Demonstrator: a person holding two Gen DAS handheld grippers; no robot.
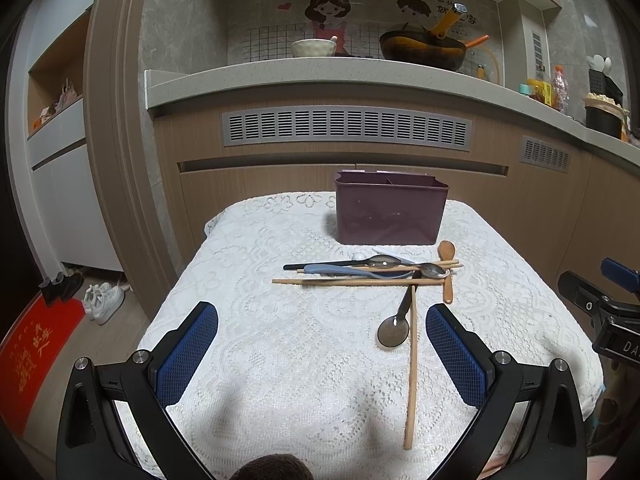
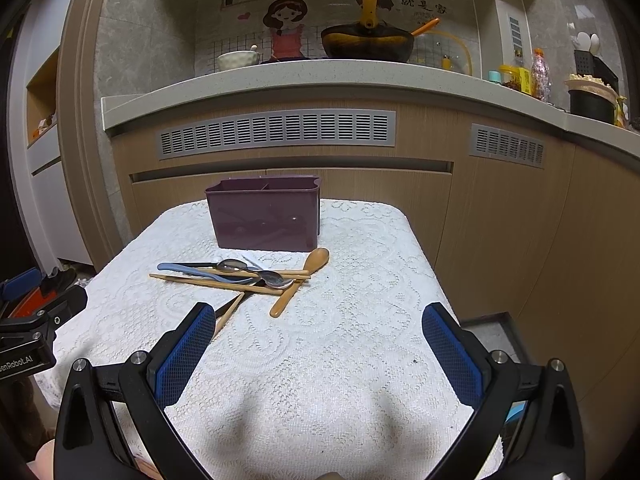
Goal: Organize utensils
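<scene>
Left tool point(image 1: 322, 344) spread wide, holding nothing; right tool point(image 2: 319, 346) likewise. Utensil pile point(image 1: 368, 272) lies at 12 o'clock on the worktop point(image 1: 280, 360), just before the purple holder point(image 1: 390, 212). Risk: crossed chopsticks point(image 1: 352, 281) and spoons drag each other or roll off if one is pinched.

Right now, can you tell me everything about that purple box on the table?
The purple box is a dark plum, smooth plastic-looking bin, rectangular with rounded corners and an open top. A thin divider inside splits it into compartments; no handles poke above the rim, but the bottom is hidden. It stands upright at the far end of the table on the white lace tablecloth, in front of the wooden cabinets. The pile of utensils lies just in front, apparently not touching it.
</scene>
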